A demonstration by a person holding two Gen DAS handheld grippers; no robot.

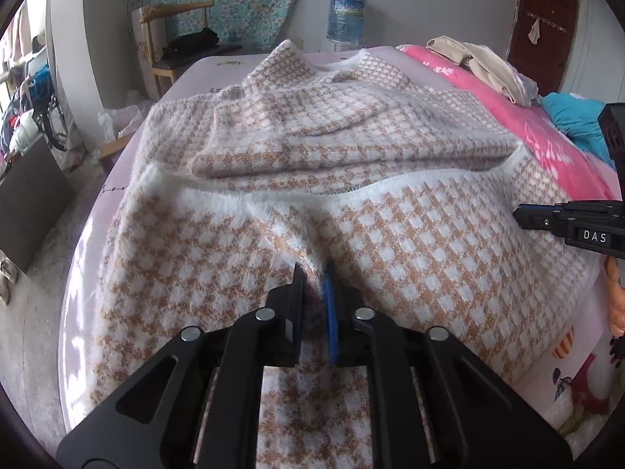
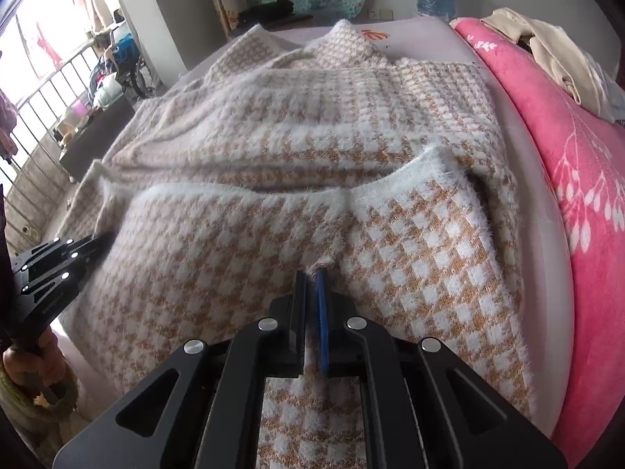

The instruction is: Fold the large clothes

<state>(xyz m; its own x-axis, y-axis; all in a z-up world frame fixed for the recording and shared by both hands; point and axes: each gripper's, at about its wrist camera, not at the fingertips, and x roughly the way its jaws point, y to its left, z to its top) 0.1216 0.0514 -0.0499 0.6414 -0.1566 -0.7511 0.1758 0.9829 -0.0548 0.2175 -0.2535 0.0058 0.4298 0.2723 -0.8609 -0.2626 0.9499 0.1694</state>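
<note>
**Sweater half folded, both grippers gripping the lower part**

Sweater (image 1: 312, 148) with a tan and white check pattern lies spread on the bed (image 1: 203, 66), on the pale sheet, beside a pink blanket (image 2: 566, 164) that runs along the right side. The lower part of the garment is already turned up over the body: its fluffy white hem (image 1: 351, 191) now crosses the middle of the sweater from side to side. At least 1 sleeve seems to be laid inward across the chest, but I cannot tell how both sleeves lie.

The left gripper (image 1: 314, 277) has its fingers nearly closed, with a ridge of the knit pinched between them. The right gripper (image 2: 312, 279) is in the same state: the 2 fingers stand very close together and a small bunch of fabric sits in the narrow gap. Each gripper holds the folded layer near the edge closest to the person, 1 toward the left side and 1 toward the right side.

In my judgement the task is somewhere in the middle. The first fold from bottom to top looks done or almost done, but the hem is wavy and the right corner (image 2: 441, 160) stands up a little, so it needs smoothing. The upper half with the collar (image 1: 297, 52) is not yet folded, and the sweater is still wide, so at least 1 more fold is left before it becomes a compact pile.
</note>
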